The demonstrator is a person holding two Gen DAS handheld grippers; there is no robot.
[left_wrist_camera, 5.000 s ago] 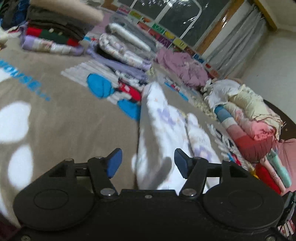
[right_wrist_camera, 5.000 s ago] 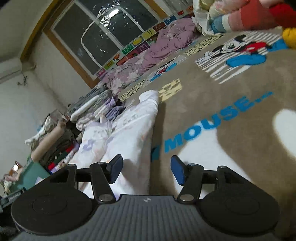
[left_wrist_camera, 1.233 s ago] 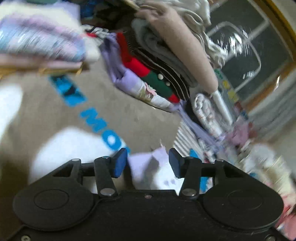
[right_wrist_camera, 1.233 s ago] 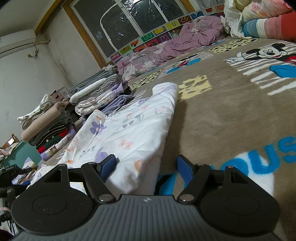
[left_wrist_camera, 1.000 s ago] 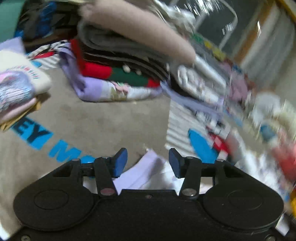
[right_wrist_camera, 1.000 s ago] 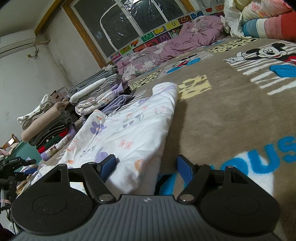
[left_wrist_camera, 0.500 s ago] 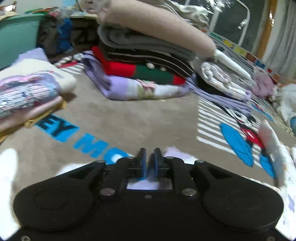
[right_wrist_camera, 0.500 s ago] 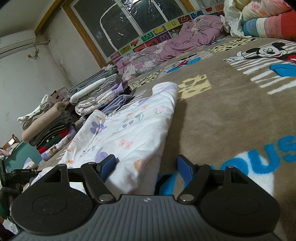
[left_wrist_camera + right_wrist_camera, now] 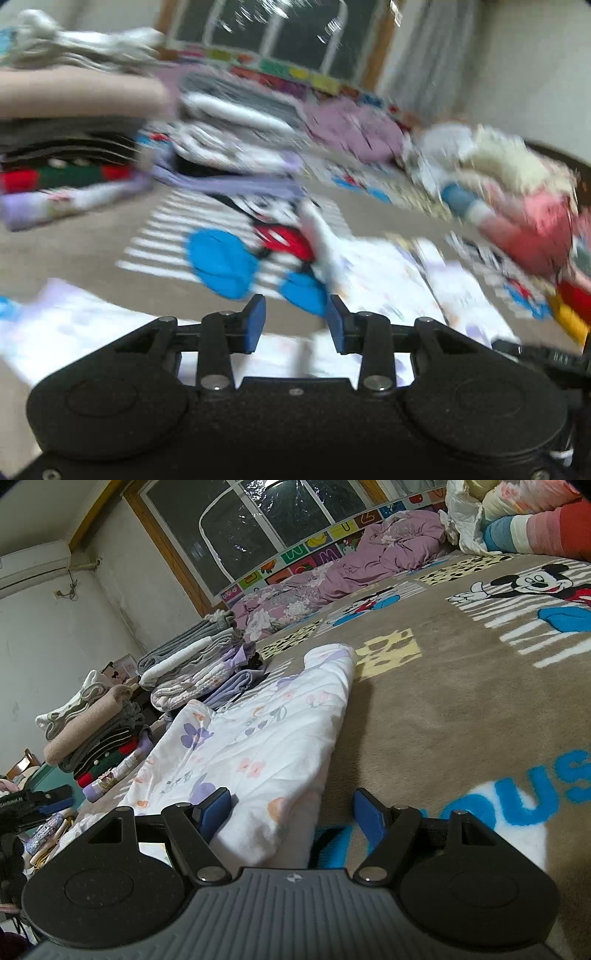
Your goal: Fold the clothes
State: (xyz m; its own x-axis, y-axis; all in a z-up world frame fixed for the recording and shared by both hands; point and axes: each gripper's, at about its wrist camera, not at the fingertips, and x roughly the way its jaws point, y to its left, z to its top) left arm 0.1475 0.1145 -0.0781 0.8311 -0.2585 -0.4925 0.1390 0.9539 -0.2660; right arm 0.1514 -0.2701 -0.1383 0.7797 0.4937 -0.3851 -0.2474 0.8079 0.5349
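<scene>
Since half a second ago the left hand-held gripper (image 9: 295, 319) has swung across the rug (image 9: 461, 701), its jaws no longer nearly closed but opening with nothing between them. On the right, the hand-held gripper (image 9: 291, 806) stays put, jaws wide apart, straddling the near edge of the white floral garment (image 9: 258, 738) without pinching it. That garment lies flat on the rug, beside stacks of folded clothes (image 9: 192, 668).
</scene>
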